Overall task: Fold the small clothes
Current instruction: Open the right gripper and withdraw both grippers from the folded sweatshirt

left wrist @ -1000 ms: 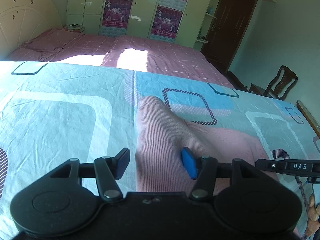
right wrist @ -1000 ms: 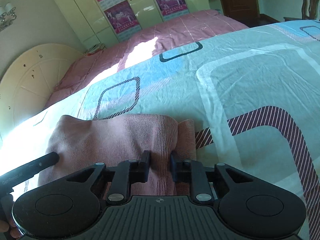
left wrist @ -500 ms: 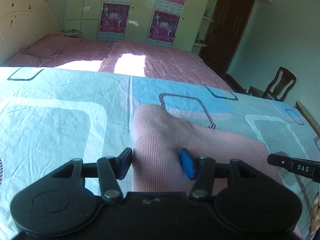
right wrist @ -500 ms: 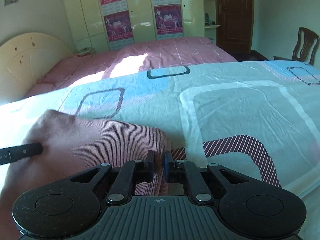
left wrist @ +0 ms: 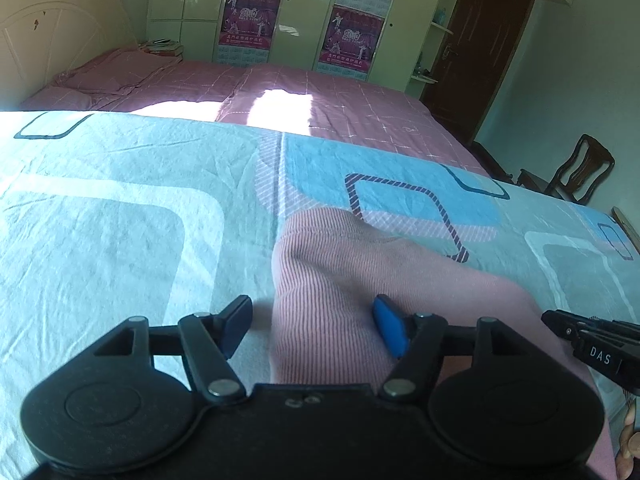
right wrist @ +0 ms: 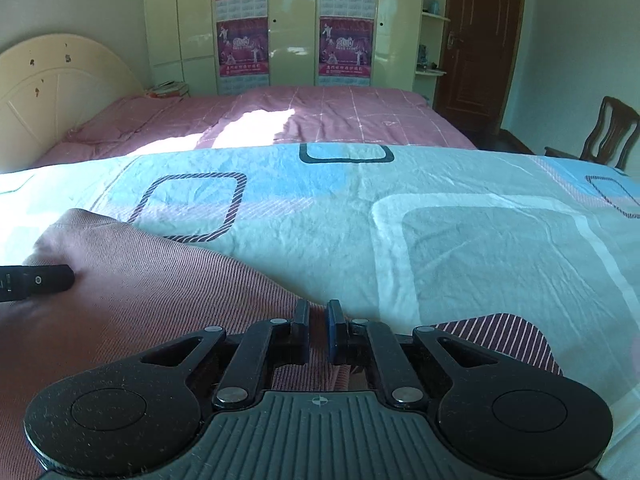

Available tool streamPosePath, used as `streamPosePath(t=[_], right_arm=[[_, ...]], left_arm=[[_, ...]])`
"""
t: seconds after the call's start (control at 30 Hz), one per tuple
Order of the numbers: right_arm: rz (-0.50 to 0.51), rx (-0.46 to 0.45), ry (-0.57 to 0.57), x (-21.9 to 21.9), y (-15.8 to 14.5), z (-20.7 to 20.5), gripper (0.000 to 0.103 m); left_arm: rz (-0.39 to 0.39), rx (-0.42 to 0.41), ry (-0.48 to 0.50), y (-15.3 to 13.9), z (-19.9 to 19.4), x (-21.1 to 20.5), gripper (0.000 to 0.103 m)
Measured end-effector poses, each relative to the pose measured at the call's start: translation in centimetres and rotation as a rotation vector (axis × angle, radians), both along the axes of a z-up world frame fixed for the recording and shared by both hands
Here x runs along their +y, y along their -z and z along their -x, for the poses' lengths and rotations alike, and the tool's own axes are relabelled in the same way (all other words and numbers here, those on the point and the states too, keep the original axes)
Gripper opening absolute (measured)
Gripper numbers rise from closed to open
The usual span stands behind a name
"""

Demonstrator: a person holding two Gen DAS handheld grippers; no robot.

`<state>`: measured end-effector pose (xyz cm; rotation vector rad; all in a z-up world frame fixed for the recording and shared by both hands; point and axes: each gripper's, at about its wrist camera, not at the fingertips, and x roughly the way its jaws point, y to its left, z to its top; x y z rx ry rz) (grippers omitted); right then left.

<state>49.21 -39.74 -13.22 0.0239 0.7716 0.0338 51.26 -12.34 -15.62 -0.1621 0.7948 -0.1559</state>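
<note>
A patterned bed sheet [left wrist: 120, 220] in pale green, blue and white covers the near surface in both wrist views, crumpled with fine creases. Beyond it lies a bed with a pink checked cover [right wrist: 320, 120], a cream headboard [right wrist: 52, 88] at far left, and a cream wardrobe [right wrist: 288, 20] with purple posters on its doors against the far wall. A dark wooden door [left wrist: 480, 48] stands at far right, with a wooden chair [right wrist: 612, 132] near it.

The pink ribbed garment [left wrist: 332, 280] lies on the sheet, spread from the near middle toward the right in the left wrist view, its far left corner rounded and slightly raised.

The left gripper [left wrist: 312, 324] straddles the garment's left edge: its blue right pad rests on the cloth, its left pad over bare sheet, with a clear gap to the fabric. Its jaws have just been opening and they do not press the cloth.

The right gripper [right wrist: 318, 328] is closed nearly all the way, pinching a fold of the garment's right edge between its pads. Its black tip [left wrist: 592, 340] shows at the right of the left wrist view.
</note>
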Motion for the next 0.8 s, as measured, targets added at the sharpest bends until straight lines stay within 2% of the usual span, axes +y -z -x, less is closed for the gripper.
streamPosePath(t=[0.1,0.23,0.4,0.63,0.7,0.73,0.77,0.8], right_arm=[[-0.045,-0.004,-0.008,-0.6,-1.0,0.3,0.007],[-0.142,-0.026,-0.027,-0.4,-3.0,1.7,0.007],[-0.165,-0.018,-0.095,1.3,-4.1,3.3,0.008],[-0.154,0.010,-0.128,2.0,-3.8,5.8,0.010],[-0.143,0.026,-0.119,1.9,-3.2,6.1,0.017],[-0.135,0.036,-0.107,1.8,-2.7,6.2,0.034],[-0.127,0.039,-0.104,1.7,-2.3,6.3,0.042],[-0.114,0.040,-0.109,1.7,-2.0,6.5,0.042]], left_arm=[[-0.039,-0.023,0.016,-0.9,0.9,-0.2,0.066],[-0.053,-0.031,0.011,-2.0,2.2,-0.3,0.064],[-0.080,-0.080,0.020,-3.4,4.7,-0.5,0.064],[-0.084,-0.059,0.064,-3.4,7.9,-1.0,0.064],[-0.098,-0.049,0.075,-2.9,8.4,-1.4,0.063],[-0.101,-0.040,0.072,-2.5,8.5,-1.5,0.063],[-0.104,-0.038,0.070,-2.2,8.5,-1.6,0.064],[-0.108,-0.034,0.068,-1.9,8.5,-1.6,0.065]])
